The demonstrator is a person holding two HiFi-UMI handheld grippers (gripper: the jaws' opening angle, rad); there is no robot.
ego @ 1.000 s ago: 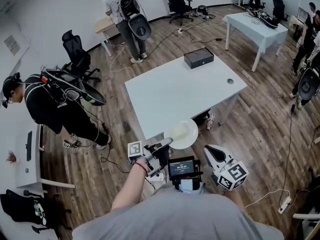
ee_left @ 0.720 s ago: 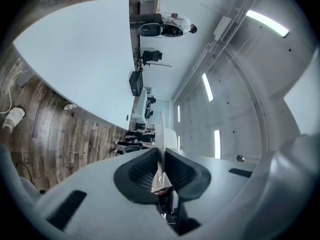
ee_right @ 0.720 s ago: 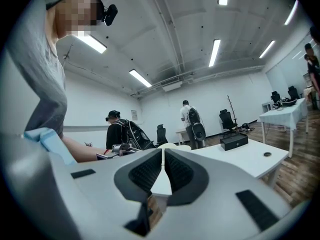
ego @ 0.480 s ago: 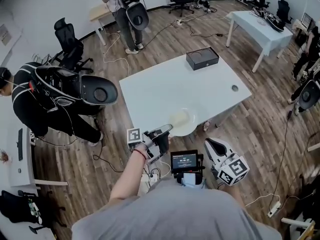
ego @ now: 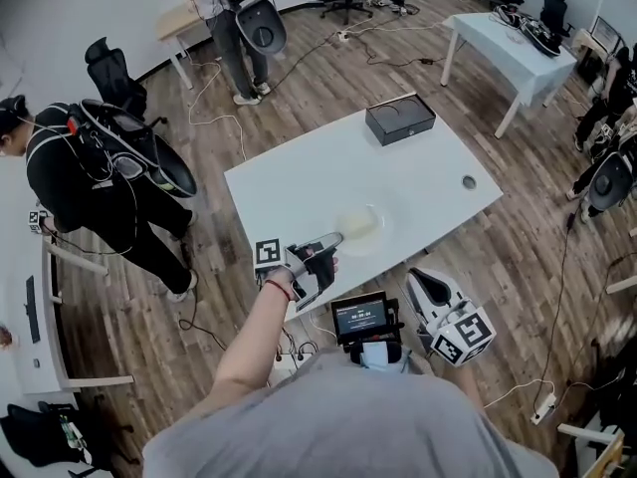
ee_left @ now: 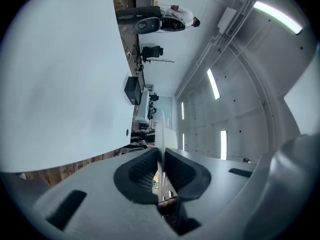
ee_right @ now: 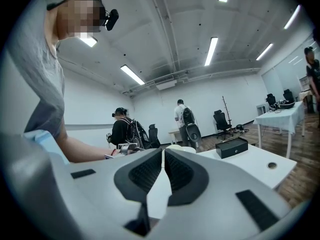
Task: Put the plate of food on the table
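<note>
Plate (ego: 360, 225) of food is over the white table (ego: 299, 177), just inside the table's near edge, in the head view. I cannot tell if it touches the table top. The left gripper (ego: 334, 239) is at the plate's near side, also over the table's near edge. A second ago the plate stuck out past that edge; now all of it is over the table. The right gripper (ego: 416, 279) is off the table, just past its near edge, apart from the plate. A black box (ego: 400, 119) lies at the table's far edge.

In the left gripper view, the left gripper (ee_left: 161, 151) has its jaws squeezed on the thin rim of the plate (ee_left: 161, 129), seen from the side. The table (ee_left: 60, 74) fills the left.

In the right gripper view, the right gripper (ee_right: 163, 153) has its jaws almost together with nothing in them. The table (ee_right: 250, 164) lies ahead.
</note>
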